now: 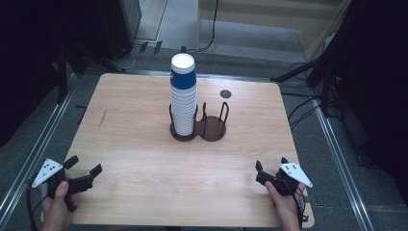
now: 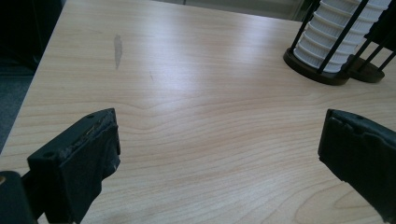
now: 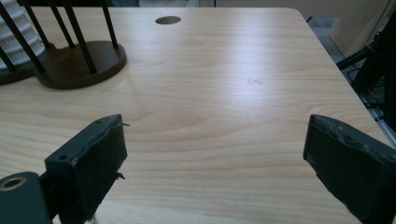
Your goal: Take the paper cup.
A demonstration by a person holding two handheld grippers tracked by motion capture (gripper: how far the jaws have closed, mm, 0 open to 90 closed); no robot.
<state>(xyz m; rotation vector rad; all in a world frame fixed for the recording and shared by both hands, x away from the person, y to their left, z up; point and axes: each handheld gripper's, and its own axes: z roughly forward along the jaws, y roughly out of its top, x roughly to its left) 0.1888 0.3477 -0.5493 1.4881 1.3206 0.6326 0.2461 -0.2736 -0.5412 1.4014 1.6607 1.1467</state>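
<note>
The tall stack of white ribbed paper cups topped by a blue-banded cup (image 1: 183, 94) stands upright in the left bay of the dark brown twin-ring wire cup holder (image 1: 198, 127), just past the middle of the light wooden table (image 1: 144, 159). The holder's right bay is empty.

The left gripper (image 1: 82, 168) sits at about 7 o'clock from the stack, well apart from it. The right gripper (image 1: 271, 166) sits at about 5 o'clock, likewise well apart. Both have jaws spread wide, holding nothing.

Judgement: the work is at its opening step, the approach not yet made. The next move likely calls for one gripper to travel toward 12 o'clock and close on the top cup (the thin rim may crush under a hard squeeze).

The high view gives the stack's full height and blue top. The left gripper view shows the ribbed cup walls behind the wire posts; the right gripper view shows the empty bay's base and a dark round hole in the tabletop (image 3: 168, 20).
</note>
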